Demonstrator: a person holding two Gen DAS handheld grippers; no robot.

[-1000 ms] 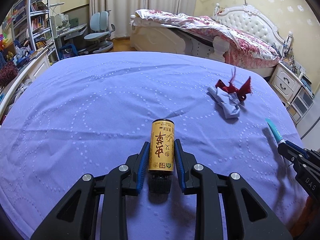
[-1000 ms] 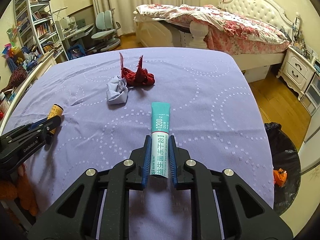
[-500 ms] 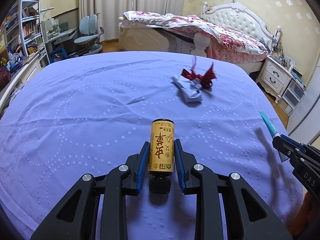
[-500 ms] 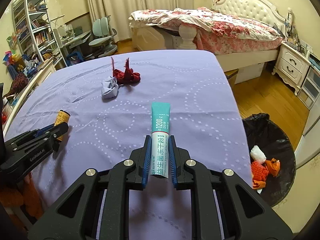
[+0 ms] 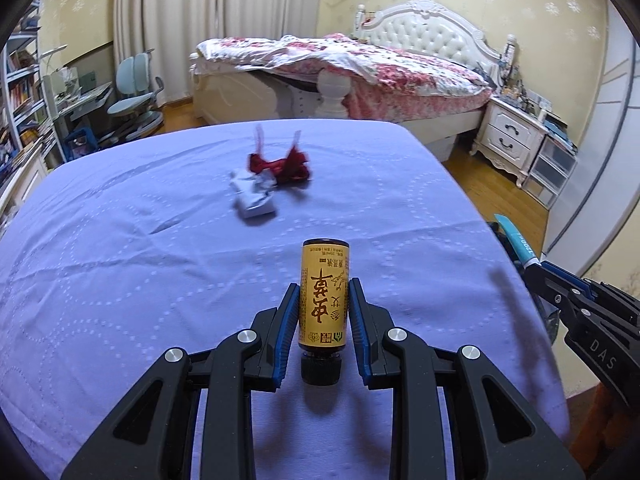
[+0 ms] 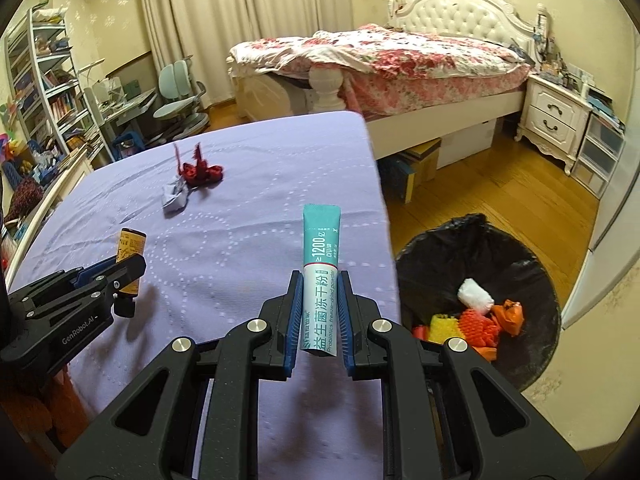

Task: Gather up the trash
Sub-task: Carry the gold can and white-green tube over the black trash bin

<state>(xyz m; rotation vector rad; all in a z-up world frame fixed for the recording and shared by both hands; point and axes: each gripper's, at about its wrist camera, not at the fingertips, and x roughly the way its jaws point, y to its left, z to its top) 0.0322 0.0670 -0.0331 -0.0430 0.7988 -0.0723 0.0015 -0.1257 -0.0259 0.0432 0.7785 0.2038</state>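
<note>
My left gripper (image 5: pixel 323 286) is shut on a small yellow-labelled bottle (image 5: pixel 324 296) with a black cap, held above the purple bedspread (image 5: pixel 120 272). My right gripper (image 6: pixel 319 278) is shut on a teal and white sachet (image 6: pixel 320 264), near the bedspread's right edge. From the right wrist view the left gripper (image 6: pixel 132 268) with the bottle (image 6: pixel 130 248) shows at the left. Farther back on the cloth (image 6: pixel 240 184) lie a crumpled red wrapper (image 5: pixel 282 166) and a crumpled grey paper (image 5: pixel 254 198); they appear again as the red wrapper (image 6: pixel 200 172) and grey paper (image 6: pixel 174 200).
A black-lined trash bin (image 6: pixel 476 252) stands on the wooden floor right of the bedspread, holding white, orange and yellow scraps (image 6: pixel 476 316). Beyond are a bed with a floral quilt (image 6: pixel 400 60), a white nightstand (image 6: pixel 556 116), a desk chair (image 6: pixel 176 96) and bookshelves (image 6: pixel 44 88).
Both grippers have swung to the right with their loads. The trash bin has come well into the right wrist view, and the red and grey scraps have slid left.
</note>
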